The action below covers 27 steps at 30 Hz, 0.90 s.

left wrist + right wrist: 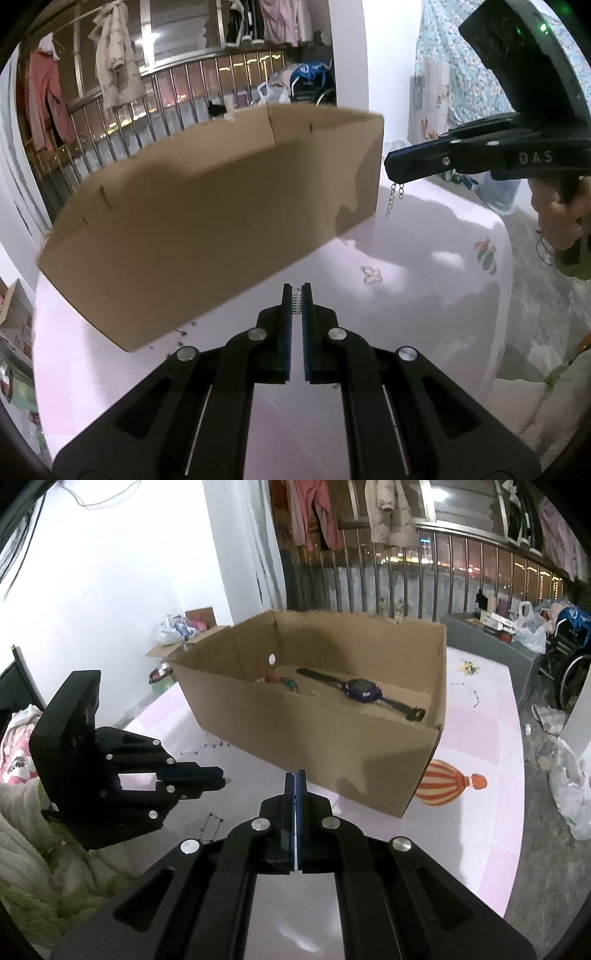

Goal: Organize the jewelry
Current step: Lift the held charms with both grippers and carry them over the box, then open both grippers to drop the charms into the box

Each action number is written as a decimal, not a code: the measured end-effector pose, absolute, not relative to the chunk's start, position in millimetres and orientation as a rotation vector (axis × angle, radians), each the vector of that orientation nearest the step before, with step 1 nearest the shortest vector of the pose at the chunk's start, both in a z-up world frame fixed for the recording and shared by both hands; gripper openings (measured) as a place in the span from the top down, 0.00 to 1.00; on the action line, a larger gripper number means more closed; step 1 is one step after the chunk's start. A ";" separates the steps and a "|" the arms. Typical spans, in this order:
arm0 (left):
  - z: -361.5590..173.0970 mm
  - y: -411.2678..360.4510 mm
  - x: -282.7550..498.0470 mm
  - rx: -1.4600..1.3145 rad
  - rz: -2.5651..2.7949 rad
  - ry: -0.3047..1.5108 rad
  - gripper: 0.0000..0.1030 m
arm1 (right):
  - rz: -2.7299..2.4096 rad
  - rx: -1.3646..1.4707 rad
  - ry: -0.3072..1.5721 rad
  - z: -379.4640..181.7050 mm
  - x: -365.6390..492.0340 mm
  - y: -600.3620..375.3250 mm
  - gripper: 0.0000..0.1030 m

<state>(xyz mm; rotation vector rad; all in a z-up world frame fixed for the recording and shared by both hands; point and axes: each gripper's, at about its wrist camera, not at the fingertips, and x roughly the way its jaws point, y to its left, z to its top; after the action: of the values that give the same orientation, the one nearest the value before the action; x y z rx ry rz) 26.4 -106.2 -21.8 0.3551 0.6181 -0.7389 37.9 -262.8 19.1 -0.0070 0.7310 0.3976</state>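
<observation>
The right tool (392, 168) is reaching in from the tabletop's right edge with its fingers pressed together on a thin chain (394, 199). The chain is hanging from the tip in small links, dangling clear above the pink tabletop (424, 236) just beside the near right corner of the box (207, 218). In the right wrist view the same tool (295, 775) is showing its two blue-lined pads flush together, with no gap between them; the chain itself is hidden there.

The left tool (296, 295) is sitting low over the tabletop, its fingers nearly together and leaving only a narrow slot. A small ridged pale piece is showing at the tip between the pads; whether it is being gripped cannot be told. Seen from the right wrist, the left tool (218, 777) is lying close to the tabletop near the box's front wall, with a fine beaded strand (210, 825) lying on the tabletop below it.

The open cardboard box (332, 753) is standing toward the middle of the tabletop. A dark watch (360, 691) is lying flat on its floor, and a few small coloured beads (282, 681) are lying toward its far left corner. A second strand (471, 696) is lying near the far right edge, past the box.
</observation>
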 end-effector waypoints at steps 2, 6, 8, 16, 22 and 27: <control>-8.5 -99.4 25.0 0.343 -0.745 0.593 0.96 | 0.397 -0.016 0.707 27.7 35.2 -262.5 0.99; 22.9 -88.1 21.6 0.303 -0.764 0.527 0.96 | 0.407 -0.032 0.644 51.7 32.4 -260.2 0.99; 38.0 -82.7 25.8 0.273 -0.770 0.504 0.96 | 0.411 -0.043 0.613 63.3 33.7 -259.6 0.99; 69.4 -77.3 75.1 0.242 -0.759 0.459 0.96 | 0.444 -0.094 0.546 97.5 65.8 -256.6 0.99; 60.3 -99.3 127.5 0.262 -0.814 0.531 0.96 | 0.467 -0.065 0.625 81.7 120.2 -259.4 0.99; 43.9 -114.2 166.1 0.298 -0.809 0.637 0.96 | 0.439 -0.071 0.690 62.2 155.5 -260.0 0.99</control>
<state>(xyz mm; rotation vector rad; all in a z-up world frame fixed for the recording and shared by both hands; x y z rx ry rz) 166.1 -114.2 43.9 0.2975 0.6374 -0.8087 155.5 -260.0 62.2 -0.0709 0.6901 0.4394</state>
